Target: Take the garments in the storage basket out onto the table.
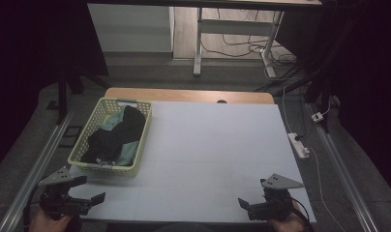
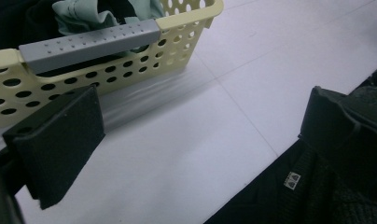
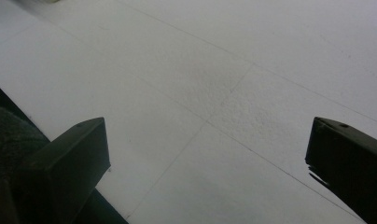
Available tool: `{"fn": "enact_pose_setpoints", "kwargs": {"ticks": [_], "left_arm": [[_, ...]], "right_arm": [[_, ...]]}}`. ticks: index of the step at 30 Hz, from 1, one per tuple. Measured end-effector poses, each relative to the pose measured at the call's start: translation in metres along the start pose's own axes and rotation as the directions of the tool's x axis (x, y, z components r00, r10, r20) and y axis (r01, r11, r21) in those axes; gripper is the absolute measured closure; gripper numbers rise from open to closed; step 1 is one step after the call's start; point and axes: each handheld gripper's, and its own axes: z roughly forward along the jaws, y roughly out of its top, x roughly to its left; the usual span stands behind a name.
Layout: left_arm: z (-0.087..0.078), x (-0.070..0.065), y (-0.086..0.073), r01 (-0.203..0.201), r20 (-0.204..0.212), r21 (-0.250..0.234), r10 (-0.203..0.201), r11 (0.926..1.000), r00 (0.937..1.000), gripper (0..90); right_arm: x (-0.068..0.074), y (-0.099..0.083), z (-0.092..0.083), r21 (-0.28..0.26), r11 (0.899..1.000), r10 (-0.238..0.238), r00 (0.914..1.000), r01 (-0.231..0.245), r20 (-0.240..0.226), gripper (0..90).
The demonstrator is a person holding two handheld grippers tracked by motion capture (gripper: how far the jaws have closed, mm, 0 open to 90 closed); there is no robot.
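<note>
Left gripper [image 1: 87, 193]: nearest the high view's camera, at the table's near left corner, just in front of the basket; jaws spread wide with nothing between them, bare white surface showing in the gap in the left gripper view.
Right gripper [image 1: 249, 205]: at the near right edge of the table, well apart from the basket; jaws stand wide open and hold nothing, with plain tabletop between them in the right gripper view.
Basket [image 1: 142, 140]: pale yellow, perforated, with a grey handle bar [image 2: 91, 42] on its near rim; it sits on the left side of the table, long side running away from the person.
Clothes [image 1: 118, 133]: a heap of black and pale green fabric lying inside the basket, piled above the rim at the far end; how many pieces there are cannot be told.
Table [image 1: 213, 145]: white surface with no garment lying on it.
Done so far: as I judge it, nothing; every piece sits in the basket and neither gripper touches it.
Left to do: likely the whole job, starting with a reach into the basket by the left gripper, which is closest.
</note>
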Motion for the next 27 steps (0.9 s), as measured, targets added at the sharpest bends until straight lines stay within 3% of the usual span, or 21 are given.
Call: {"fn": "enact_pose_setpoints", "kwargs": {"ticks": [6, 13, 27], "left_arm": [[0.0004, -0.0008, 0.0006, -0.008, -0.023, -0.008, 0.008, 0.9999, 0.9997, 0.0], [0.0046, -0.0041, 0.0024, -0.026, -0.049, 0.037, 0.027, 0.999, 0.9984, 0.0], [0.0039, -0.0023, 0.002, -0.012, -0.04, 0.041, 0.014, 0.9991, 0.9991, 0.0]], "right_arm": [[-0.0031, -0.0011, -0.0022, 0.001, 0.999, 0.037, 0.9993, -0.037, -0.005, 0.0], [-0.004, -0.0003, 0.0, 0.015, 0.999, 0.037, 0.999, -0.037, -0.024, 0.0], [-0.0069, 0.0002, 0.0012, 0.021, 0.998, 0.061, 0.9967, -0.06, -0.053, 0.0]]}}
